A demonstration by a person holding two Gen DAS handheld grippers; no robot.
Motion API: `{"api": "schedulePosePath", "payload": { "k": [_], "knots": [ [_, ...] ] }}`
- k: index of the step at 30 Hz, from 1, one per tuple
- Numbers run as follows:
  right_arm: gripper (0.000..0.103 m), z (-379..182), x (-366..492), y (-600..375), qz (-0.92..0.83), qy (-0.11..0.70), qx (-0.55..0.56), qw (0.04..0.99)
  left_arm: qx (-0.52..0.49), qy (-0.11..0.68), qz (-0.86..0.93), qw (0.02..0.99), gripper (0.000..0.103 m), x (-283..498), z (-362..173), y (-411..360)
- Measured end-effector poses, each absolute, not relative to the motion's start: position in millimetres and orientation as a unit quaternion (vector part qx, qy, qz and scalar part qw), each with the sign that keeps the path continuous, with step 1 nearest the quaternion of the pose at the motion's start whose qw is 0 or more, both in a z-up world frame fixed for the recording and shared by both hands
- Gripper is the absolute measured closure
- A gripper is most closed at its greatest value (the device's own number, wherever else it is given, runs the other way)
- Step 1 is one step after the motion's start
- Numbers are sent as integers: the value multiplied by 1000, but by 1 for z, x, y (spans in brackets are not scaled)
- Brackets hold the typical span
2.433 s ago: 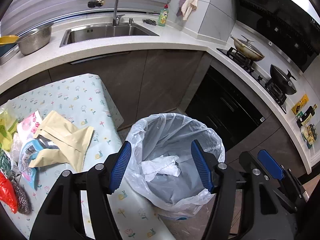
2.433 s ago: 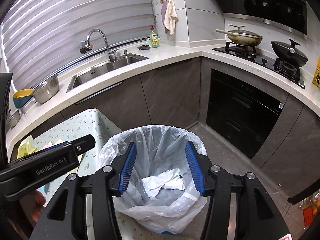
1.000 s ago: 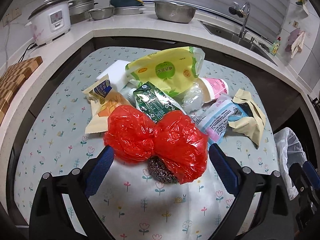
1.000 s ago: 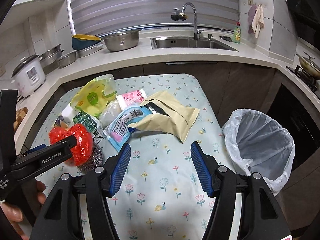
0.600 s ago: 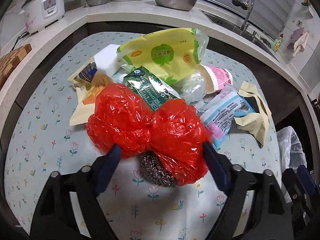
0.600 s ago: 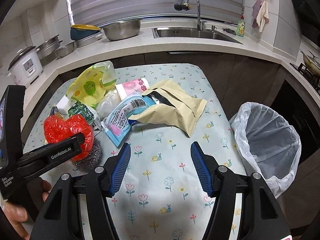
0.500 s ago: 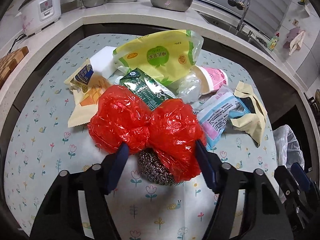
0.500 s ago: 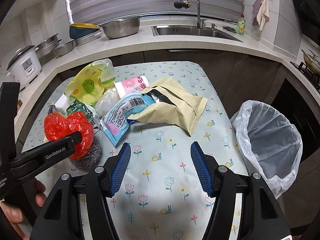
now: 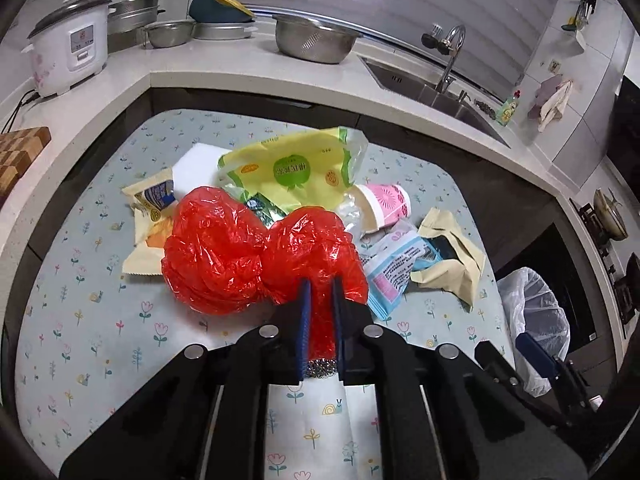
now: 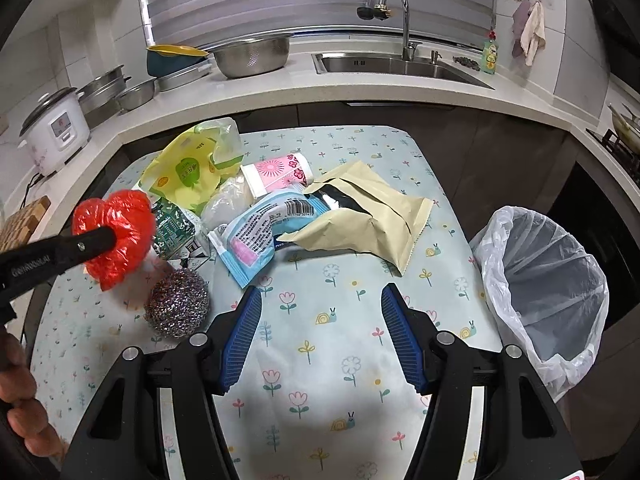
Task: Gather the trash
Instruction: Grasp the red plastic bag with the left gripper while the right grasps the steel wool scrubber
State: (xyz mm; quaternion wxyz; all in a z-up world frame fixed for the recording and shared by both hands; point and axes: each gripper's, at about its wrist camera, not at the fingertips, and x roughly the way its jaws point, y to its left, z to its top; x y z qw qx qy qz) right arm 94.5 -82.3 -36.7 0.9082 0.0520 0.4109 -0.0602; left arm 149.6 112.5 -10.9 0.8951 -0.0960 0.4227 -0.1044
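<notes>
Left wrist cam: my left gripper (image 9: 319,312) is pinched on the red bag (image 9: 256,256), lifted just over the table (image 9: 80,320) w/ the scrubber (image 10: 177,307) below it. Bag's light, soft, crinkly, prob slippery, so I'd grip bunched folds, not a loose edge. Right gripper (image 10: 322,340) hangs wide, empty, above bare cloth. Bin (image 10: 548,292) sits beside the table's right edge; its bottom is hidden from here, and I can't read the wrappers behind the bag.
</notes>
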Motion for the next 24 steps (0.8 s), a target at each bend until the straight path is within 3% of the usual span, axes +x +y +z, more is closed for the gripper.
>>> {"api": "schedulePosePath", "payload": {
  "k": [13, 18, 24],
  "knots": [
    [43, -62, 117, -17, 28, 436, 54, 898, -103, 396, -52, 911, 93, 141, 13, 164],
    [25, -78, 130, 11, 48, 445, 43, 893, -109, 407, -39, 906, 93, 145, 2, 177],
    [21, -98, 147, 30, 48, 462, 25, 885, -117, 419, -35, 900, 93, 152, -10, 187]
  ]
}}
